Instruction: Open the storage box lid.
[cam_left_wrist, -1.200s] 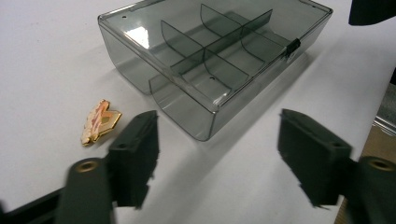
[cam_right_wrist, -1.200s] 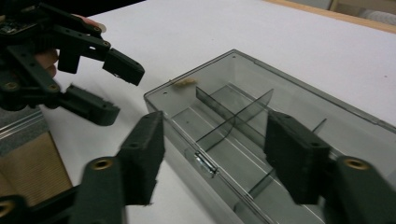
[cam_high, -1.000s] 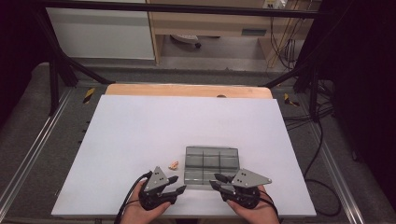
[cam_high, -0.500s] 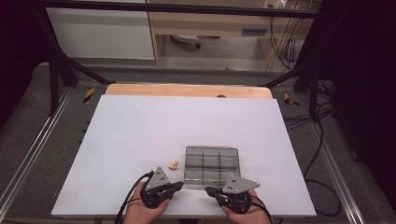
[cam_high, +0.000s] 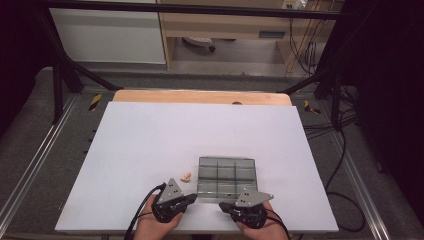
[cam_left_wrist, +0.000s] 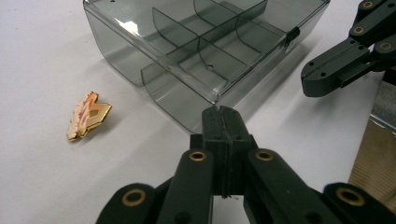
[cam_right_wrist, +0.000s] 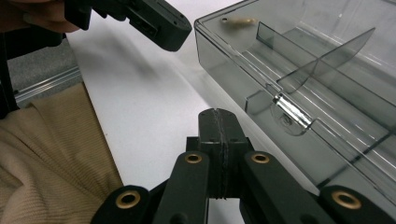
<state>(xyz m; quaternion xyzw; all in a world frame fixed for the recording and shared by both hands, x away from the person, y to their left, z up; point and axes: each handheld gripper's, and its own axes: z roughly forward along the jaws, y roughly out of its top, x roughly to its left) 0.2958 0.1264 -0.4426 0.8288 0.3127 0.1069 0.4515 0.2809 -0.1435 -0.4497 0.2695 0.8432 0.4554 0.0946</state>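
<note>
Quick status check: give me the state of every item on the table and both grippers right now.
Clear compartment box: lid shut, latch closed, lying flat on the table, compartments look empty.
Gold pin: loose on the white table, left of the box, apart from it.
Left gripper: jaws shut, nothing between them, tips just short of the box's near corner.
Right gripper: jaws shut, empty, beside the box's latch side.
</note>
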